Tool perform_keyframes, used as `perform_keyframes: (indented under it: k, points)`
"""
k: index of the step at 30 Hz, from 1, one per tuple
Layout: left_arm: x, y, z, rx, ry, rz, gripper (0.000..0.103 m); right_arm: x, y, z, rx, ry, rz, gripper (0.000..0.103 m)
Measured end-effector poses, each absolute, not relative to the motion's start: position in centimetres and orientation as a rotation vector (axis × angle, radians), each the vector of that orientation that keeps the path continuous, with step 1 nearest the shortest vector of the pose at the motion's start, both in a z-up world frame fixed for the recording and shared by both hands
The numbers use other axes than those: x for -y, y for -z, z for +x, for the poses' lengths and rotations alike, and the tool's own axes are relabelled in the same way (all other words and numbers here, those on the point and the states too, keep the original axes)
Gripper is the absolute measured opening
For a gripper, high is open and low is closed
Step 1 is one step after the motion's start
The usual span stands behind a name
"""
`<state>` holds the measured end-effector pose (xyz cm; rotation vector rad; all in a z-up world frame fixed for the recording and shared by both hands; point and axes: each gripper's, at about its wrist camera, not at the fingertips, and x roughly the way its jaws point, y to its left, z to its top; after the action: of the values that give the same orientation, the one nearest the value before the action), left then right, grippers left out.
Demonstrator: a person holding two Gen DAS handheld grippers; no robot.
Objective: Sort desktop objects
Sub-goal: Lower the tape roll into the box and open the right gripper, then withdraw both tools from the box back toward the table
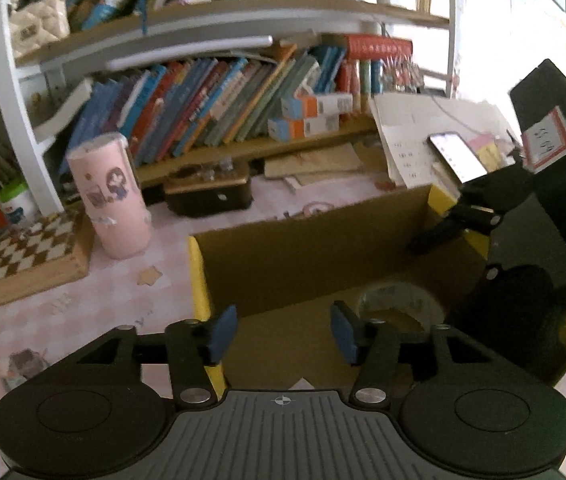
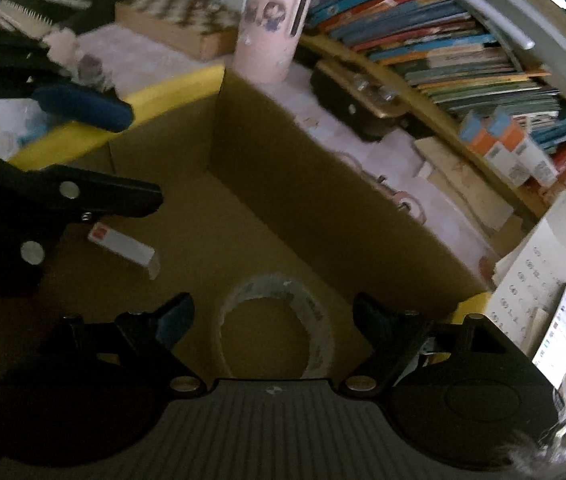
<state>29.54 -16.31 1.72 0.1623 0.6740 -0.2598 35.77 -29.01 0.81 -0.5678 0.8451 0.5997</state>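
We read both tools as hanging over the open cardboard box (image 2: 243,184), nothing held. Left gripper (image 1: 284,334): jaws apart, nothing between the pads, over the near left corner of the box. The small white carton (image 2: 123,249) lies flat on the box floor just below it. Right gripper (image 2: 273,318): jaws wide, empty, with the tape roll (image 2: 279,320) lying flat on the floor between and below its fingers, apparently not pinched.

Risks, as we judge them: the two tools crowd the same box, so either could knock the other or snag the box wall on the way out and drag the box across the pink desk mat (image 1: 63,304). The pink cylinder (image 1: 109,196) stands near the box's far left corner, so a wide swing could tip it.

Only the right wrist view shows the carton; the left shows just part of the tape. Only the left shows the chessboard (image 1: 23,254) clearly.
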Motion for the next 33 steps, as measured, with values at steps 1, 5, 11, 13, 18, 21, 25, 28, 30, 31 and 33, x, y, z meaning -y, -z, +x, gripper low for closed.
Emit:
perform_keyframes:
  k: [1, 5, 11, 13, 18, 21, 25, 28, 30, 31, 33]
  points:
    - [16.2, -2.0, 29.2, -0.664, 0.256, 0.158, 0.064, 29.1, -1.2, 35.6, -0.832, -0.59, -0.558, 0.086]
    - [15.4, -3.3, 27.8, -0.612, 0.246, 0.132, 0.07, 30.0, -3.1, 34.6, -0.772, -0.537, -0.481, 0.087]
    - [14.0, -4.6, 25.7, -0.54, 0.214, 0.128, 0.078, 31.6, -5.7, 32.6, -0.688, -0.432, -0.322, 0.089]
    - [13.3, -4.9, 25.0, -0.521, 0.201, 0.121, 0.084, 32.1, -6.4, 31.8, -0.666, -0.401, -0.257, 0.089]
    - [11.7, -5.1, 23.2, -0.488, 0.183, 0.114, 0.087, 32.8, -7.6, 29.3, -0.612, -0.319, -0.155, 0.09]
    - [10.6, -5.1, 22.2, -0.482, 0.175, 0.11, 0.089, 33.1, -7.8, 27.6, -0.583, -0.263, -0.109, 0.09]
    - [9.3, -5.0, 20.8, -0.483, 0.162, 0.1, 0.092, 33.3, -7.8, 25.4, -0.554, -0.187, -0.067, 0.09]
    - [8.4, -4.9, 19.7, -0.483, 0.155, 0.093, 0.095, 33.4, -7.8, 23.6, -0.532, -0.136, -0.047, 0.09]
    - [7.7, -4.8, 19.0, -0.483, 0.153, 0.087, 0.095, 33.3, -7.8, 22.4, -0.522, -0.099, -0.035, 0.091]
    - [7.3, -4.8, 18.6, -0.483, 0.152, 0.084, 0.096, 33.3, -7.7, 21.6, -0.518, -0.074, -0.024, 0.091]
    - [6.6, -4.7, 17.9, -0.482, 0.149, 0.077, 0.096, 33.3, -7.4, 20.4, -0.516, -0.038, 0.003, 0.091]
